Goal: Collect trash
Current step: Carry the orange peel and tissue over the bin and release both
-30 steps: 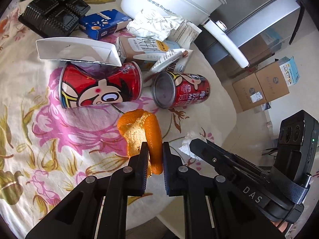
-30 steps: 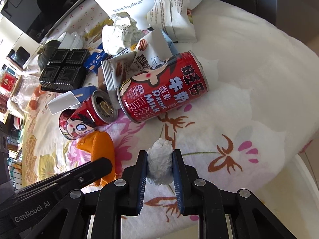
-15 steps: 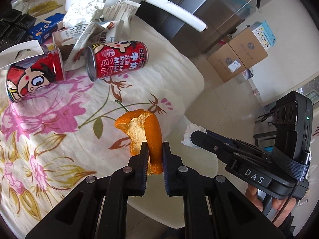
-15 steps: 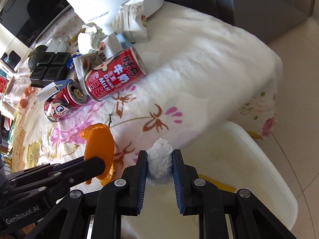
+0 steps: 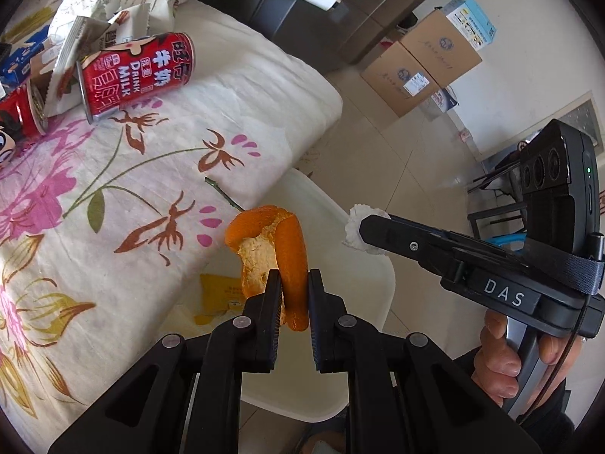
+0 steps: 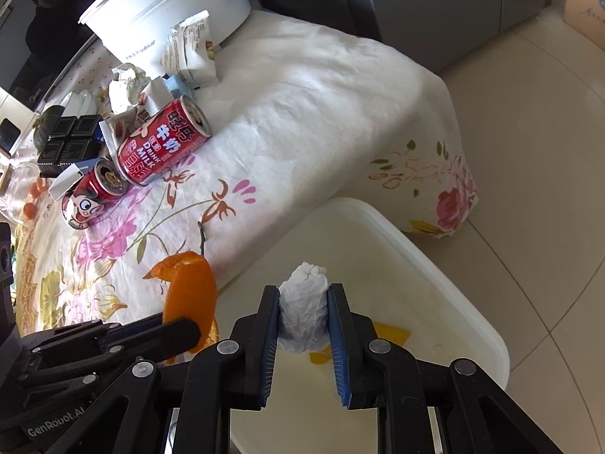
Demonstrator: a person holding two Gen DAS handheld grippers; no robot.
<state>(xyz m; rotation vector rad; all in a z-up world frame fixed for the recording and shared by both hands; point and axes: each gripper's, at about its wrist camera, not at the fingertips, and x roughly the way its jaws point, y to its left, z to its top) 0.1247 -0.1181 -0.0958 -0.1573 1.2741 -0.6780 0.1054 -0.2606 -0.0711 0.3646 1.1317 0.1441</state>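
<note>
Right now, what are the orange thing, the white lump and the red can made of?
Orange thing: looks like fruit peel, shiny orange outside, pale pith inside. White lump: probably crumpled tissue paper, matte and wrinkled. Red can: seems metal, with a glossy print and a silvery rim.

Both grippers have travelled off the floral tablecloth (image 5: 113,196) to a position over the white bin (image 6: 435,276) beside the table. The left gripper (image 5: 293,283), clamped on the orange peel (image 5: 280,242), now hangs past the table edge, above the bin's yellow scrap (image 5: 219,291). The right gripper (image 6: 302,317), pinching the white tissue wad (image 6: 304,302), now sits over the bin interior. The red milk cans (image 6: 162,143) have receded to the upper left of both views.
</note>
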